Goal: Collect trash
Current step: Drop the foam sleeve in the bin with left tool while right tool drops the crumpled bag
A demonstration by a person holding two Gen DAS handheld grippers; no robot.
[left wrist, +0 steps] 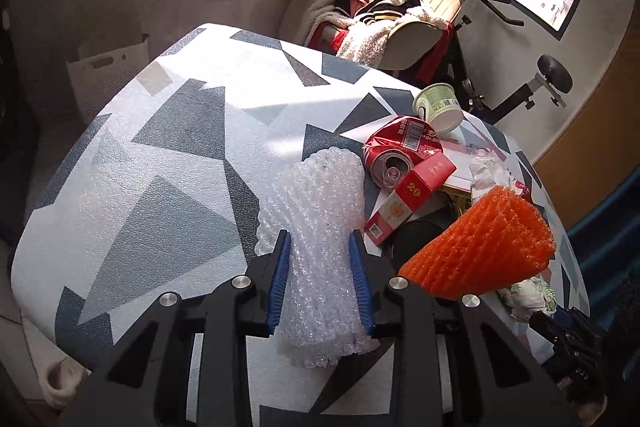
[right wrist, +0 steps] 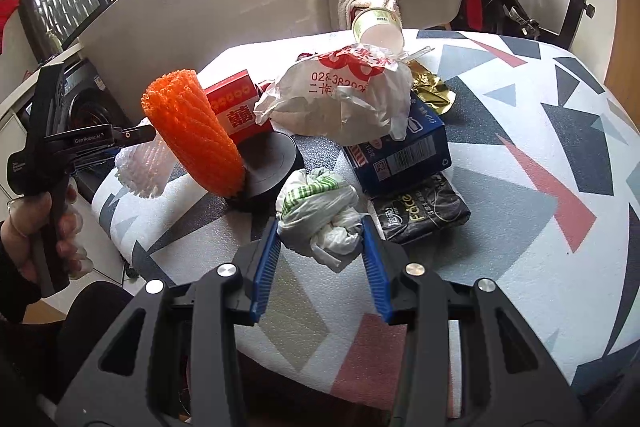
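Observation:
A clear bubble wrap roll (left wrist: 320, 251) lies on the patterned table (left wrist: 168, 155). My left gripper (left wrist: 320, 247) is around it, blue pads against its sides, shut on it. The roll also shows in the right wrist view (right wrist: 142, 167). A crumpled white-and-green plastic bag (right wrist: 320, 215) lies between the fingers of my right gripper (right wrist: 320, 231), which stand open beside it. Other trash: orange foam net (left wrist: 480, 247), crushed red can (left wrist: 404, 147), red carton (left wrist: 404, 203), paper cup (left wrist: 438, 105), white printed bag (right wrist: 340, 99), blue box (right wrist: 404, 147), black packet (right wrist: 420, 211).
A black round object (right wrist: 272, 163) sits behind the orange net. A chair piled with clothes (left wrist: 380, 15) and an exercise bike (left wrist: 520, 87) stand beyond the table. A white basket (left wrist: 108, 75) stands on the floor at the left. The table edge (right wrist: 304, 367) is near my right gripper.

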